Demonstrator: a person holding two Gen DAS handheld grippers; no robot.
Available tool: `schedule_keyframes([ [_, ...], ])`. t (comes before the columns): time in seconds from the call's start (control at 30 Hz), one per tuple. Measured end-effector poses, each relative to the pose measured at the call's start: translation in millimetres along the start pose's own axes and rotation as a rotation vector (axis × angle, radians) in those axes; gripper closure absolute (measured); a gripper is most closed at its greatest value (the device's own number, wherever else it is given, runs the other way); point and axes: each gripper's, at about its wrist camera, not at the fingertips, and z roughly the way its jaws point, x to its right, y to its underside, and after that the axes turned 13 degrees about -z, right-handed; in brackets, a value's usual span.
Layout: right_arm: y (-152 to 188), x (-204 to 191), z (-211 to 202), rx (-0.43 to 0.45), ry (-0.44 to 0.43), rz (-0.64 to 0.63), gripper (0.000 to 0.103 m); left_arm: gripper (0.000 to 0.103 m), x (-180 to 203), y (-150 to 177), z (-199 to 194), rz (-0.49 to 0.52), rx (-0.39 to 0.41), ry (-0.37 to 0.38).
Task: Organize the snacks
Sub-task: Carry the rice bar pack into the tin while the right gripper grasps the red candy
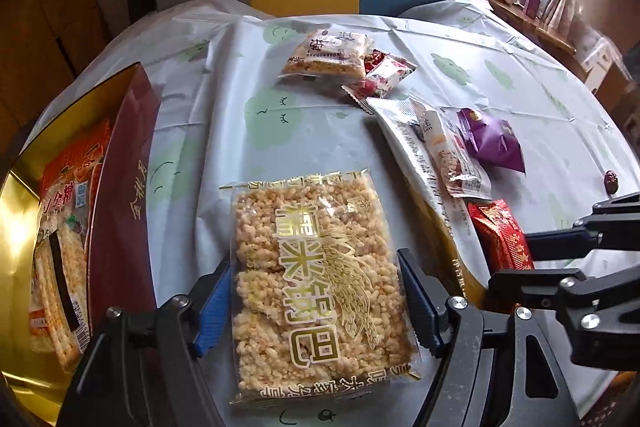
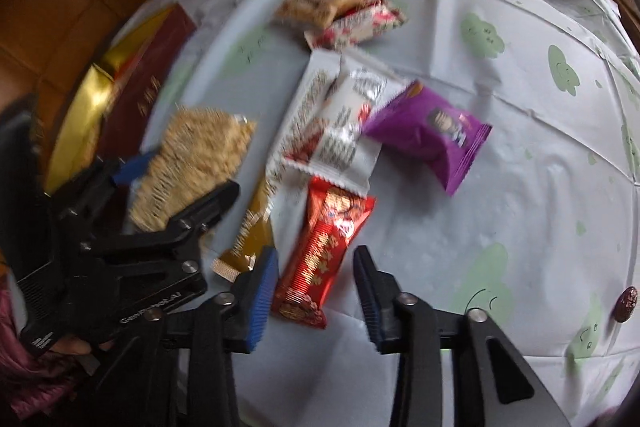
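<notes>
The left hand-held gripper is closing its blue pads on either side of a clear rice-crisp packet, and from where I am standing the pads are touching the wrapper's edges, so I take it as holding that packet. Whether the packet is lifted or resting on the bench I cannot tell. Just to its left, at the left edge of the bench, a dark red box with a gold lining is standing open, and an orange-labelled rice-cracker pack is already lying inside it. That looks to me like the collecting place, so one snack is sitting in it and a second is probably heading there.

The right hand-held gripper is hanging with its jaws wide apart over the near end of a red foil packet; the pads are on each side of it but not touching it, so nothing is gripped there yet.

Plenty is waiting on the bench. A purple pouch is lying toward the middle, touching a white-and-silver wrapper that is overlapping other packs. Toward the far edge a crisp-rice pack is sitting against a red-and-white wrapper. A small dark round sweet is lying alone near the right edge. A gold-coloured packet is partly hidden beneath the heap.

I judge the sorting to be in its early part, with most snacks loose.
</notes>
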Motion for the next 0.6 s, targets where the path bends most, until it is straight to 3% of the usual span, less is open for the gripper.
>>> schedule_keyframes([
  [0.13,-1,-2,2,-0.004,0.064,-0.031,0.079,0.028,-2,1,-1,0.002,0.004,0.007],
  [0.2,1,2,3,-0.018,0.106,-0.021,0.080,0.029,-2,2,-3,0.001,0.009,0.004],
  [0.4,4,6,7,-0.024,0.098,-0.015,0.080,0.030,-2,10,-11,-0.015,0.005,0.009],
  [0.6,2,11,8,-0.023,0.102,-0.018,0.080,0.030,-6,18,-26,-0.040,-0.014,0.085],
])
